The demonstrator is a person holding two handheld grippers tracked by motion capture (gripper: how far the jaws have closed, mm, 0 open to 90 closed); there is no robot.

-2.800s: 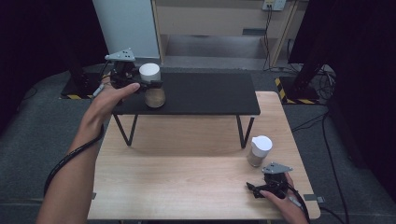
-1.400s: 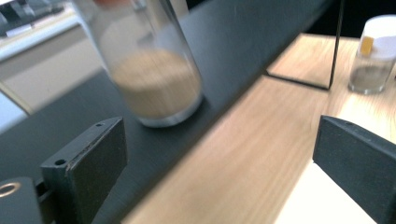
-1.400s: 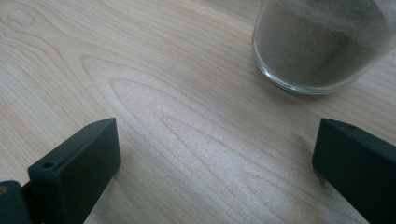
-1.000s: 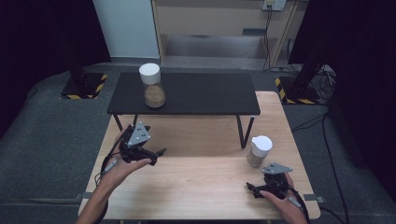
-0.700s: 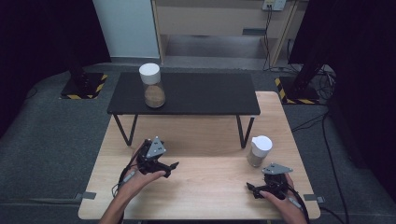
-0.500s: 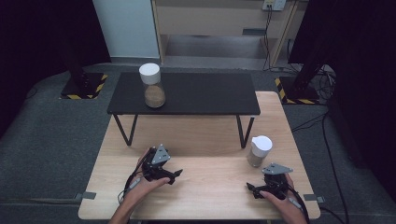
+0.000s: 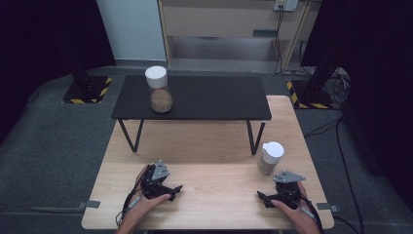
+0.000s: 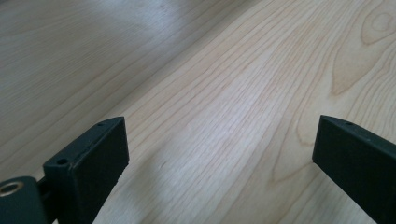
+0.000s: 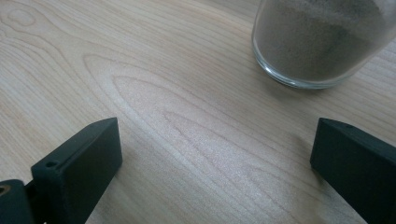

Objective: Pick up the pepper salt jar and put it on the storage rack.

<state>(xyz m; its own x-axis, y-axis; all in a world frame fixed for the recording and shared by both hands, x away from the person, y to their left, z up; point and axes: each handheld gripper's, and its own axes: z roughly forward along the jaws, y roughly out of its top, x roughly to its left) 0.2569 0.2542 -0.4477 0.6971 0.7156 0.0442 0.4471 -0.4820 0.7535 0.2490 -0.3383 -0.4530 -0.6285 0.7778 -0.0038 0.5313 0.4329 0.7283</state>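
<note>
Both grippers, left [image 7: 171, 190] and right [image 7: 263, 197], rest wide apart and empty, so we think one jar [image 7: 159, 89] is shelved and one jar [image 7: 270, 157] waits.

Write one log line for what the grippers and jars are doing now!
left gripper: open, empty, on table | right gripper: open, empty, near table jar | shelf jar: upright on black shelf

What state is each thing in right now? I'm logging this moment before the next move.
jar on the black shelf: upright, white lid on, brown fill in its lower part, free of both grippers.
jar on the wooden table: upright, white lid on, partly filled, ungrasped.
left gripper: open, empty, low over the table.
right gripper: open, empty, close to the table jar but apart from it.
</note>
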